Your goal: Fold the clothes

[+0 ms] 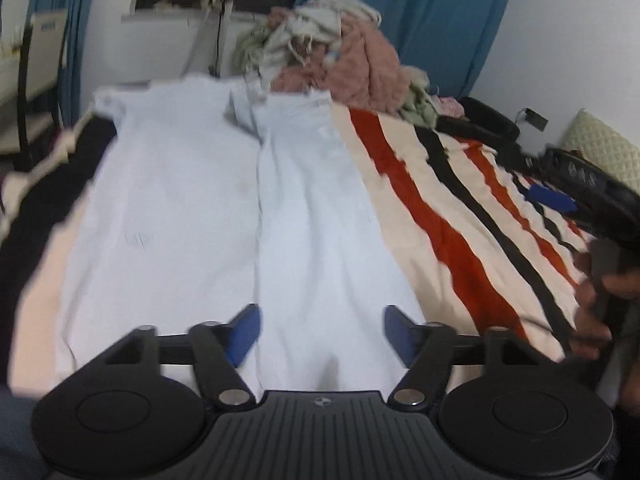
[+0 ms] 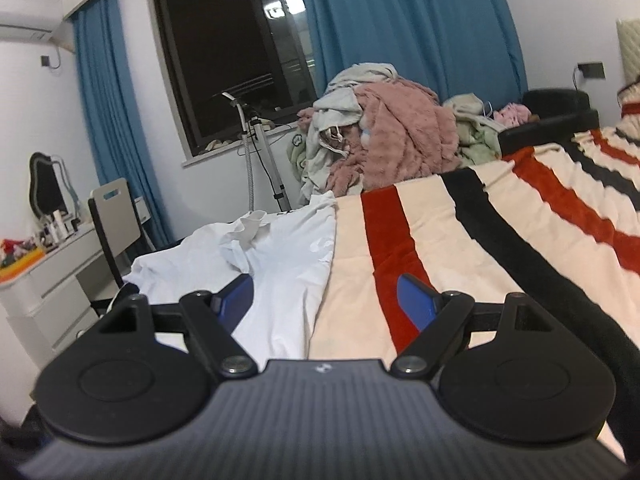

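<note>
A white garment lies flat on the striped bed cover, one side folded over along a lengthwise crease. My left gripper is open and empty, hovering over the garment's near end. The right gripper appears in the left wrist view at the right, held in a hand above the cover. In the right wrist view the right gripper is open and empty, low over the garment's right edge, one finger over cloth, one over the cover.
A cream, red and black striped blanket covers the bed. A pile of pink and grey clothes sits at the far end. A desk and chair stand left, with blue curtains and a window behind.
</note>
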A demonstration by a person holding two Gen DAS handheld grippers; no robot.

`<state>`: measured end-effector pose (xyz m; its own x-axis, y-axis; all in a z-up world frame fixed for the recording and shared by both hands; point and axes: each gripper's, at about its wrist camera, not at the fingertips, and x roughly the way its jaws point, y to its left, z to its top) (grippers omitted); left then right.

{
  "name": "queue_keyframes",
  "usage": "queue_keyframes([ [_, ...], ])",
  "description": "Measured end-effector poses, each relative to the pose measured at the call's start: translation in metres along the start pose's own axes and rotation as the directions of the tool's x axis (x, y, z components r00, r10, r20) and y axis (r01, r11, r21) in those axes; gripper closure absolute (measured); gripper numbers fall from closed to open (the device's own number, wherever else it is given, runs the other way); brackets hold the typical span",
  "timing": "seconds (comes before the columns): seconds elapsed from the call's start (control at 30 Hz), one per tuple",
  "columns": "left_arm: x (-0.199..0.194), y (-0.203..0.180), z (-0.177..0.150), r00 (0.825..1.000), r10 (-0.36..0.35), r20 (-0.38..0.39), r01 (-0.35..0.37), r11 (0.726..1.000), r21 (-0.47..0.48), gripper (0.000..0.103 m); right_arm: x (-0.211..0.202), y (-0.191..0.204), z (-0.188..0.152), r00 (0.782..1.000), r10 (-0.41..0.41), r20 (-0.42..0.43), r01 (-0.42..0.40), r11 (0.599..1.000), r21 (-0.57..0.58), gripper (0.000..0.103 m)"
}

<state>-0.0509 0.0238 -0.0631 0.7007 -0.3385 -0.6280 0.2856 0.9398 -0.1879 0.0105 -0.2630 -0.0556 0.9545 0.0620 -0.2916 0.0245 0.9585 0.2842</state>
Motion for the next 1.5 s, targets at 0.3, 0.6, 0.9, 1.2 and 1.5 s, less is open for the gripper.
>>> queue_keyframes([
  [0.3,0.009,0.009,0.045,0.987,0.044,0.157,-0.052,0.998,0.043,0.007,-0.007,0.015,-0.003,0.999,0.016,0.052,-0.013,0.999,-0.044,0.022],
  [0.6,0.026,0.025,0.070,0.962,0.063,0.267,-0.075,0.997,0.034,0.000,0.002,0.027,-0.010,0.999,0.008,0.045,-0.004,0.996,-0.084,0.022],
  [0.9,0.027,0.045,0.065,0.972,0.043,0.232,-0.055,0.998,0.045,0.000,0.024,0.032,-0.009,1.000,0.007,-0.022,-0.009,0.996,-0.084,0.022],
  [1.2,0.006,0.104,0.077,0.963,0.115,0.243,-0.105,0.993,-0.051,0.000,0.170,0.138,0.004,0.956,0.211,-0.205,-0.253,0.945,-0.207,0.022],
  [1.5,0.032,0.185,0.071,0.959,0.167,0.228,-0.107,0.961,-0.255,0.000,0.351,0.292,-0.006,0.830,0.394,-0.396,-0.520,0.802,-0.293,0.024],
])
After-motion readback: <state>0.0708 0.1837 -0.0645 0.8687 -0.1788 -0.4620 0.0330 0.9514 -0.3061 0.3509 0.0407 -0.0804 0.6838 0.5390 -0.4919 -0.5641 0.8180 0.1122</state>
